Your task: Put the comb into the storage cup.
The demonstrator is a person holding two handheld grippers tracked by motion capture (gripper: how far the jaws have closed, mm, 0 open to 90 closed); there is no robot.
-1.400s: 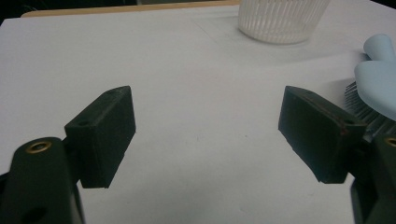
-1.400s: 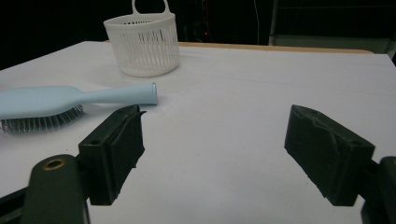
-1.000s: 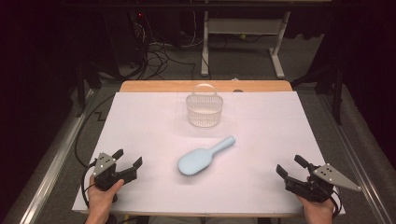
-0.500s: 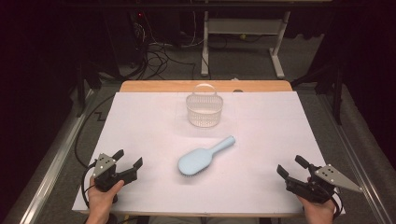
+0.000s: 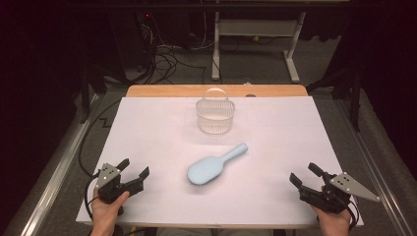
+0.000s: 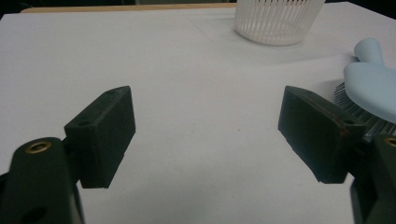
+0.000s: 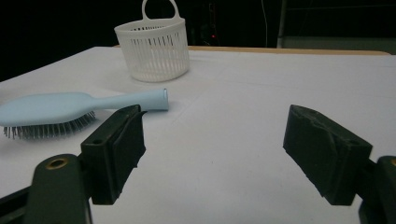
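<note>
At the bottom of the high view, two hands come in from the lower edge, each holding a pair of tongs low over the white tabletop. The left tongs sit at the lower left of the frame, jaws spread wide and nothing between them, pointing up and to the right. The right tongs sit at the lower right, likewise spread wide and holding nothing, pointing up and to the left; a grey three-cornered plate rides on top of them.

In the left gripper view the two black jaws stand far apart at the bottom of the frame with bare white surface between them. In the right gripper view the jaws are just as far apart, again over bare white surface.

Farther in, near the middle of the high view, a light blue hairbrush lies flat, bristles down, its head toward the lower left and its handle running to the upper right. It lies between the two tongs, well apart from both. The left gripper view catches its head and bristles at the right edge; the right gripper view shows it at the left, handle pointing right.

Beyond the brush, toward the top centre, a white slatted basket with an arched handle stands upright, apart from the brush.
</note>
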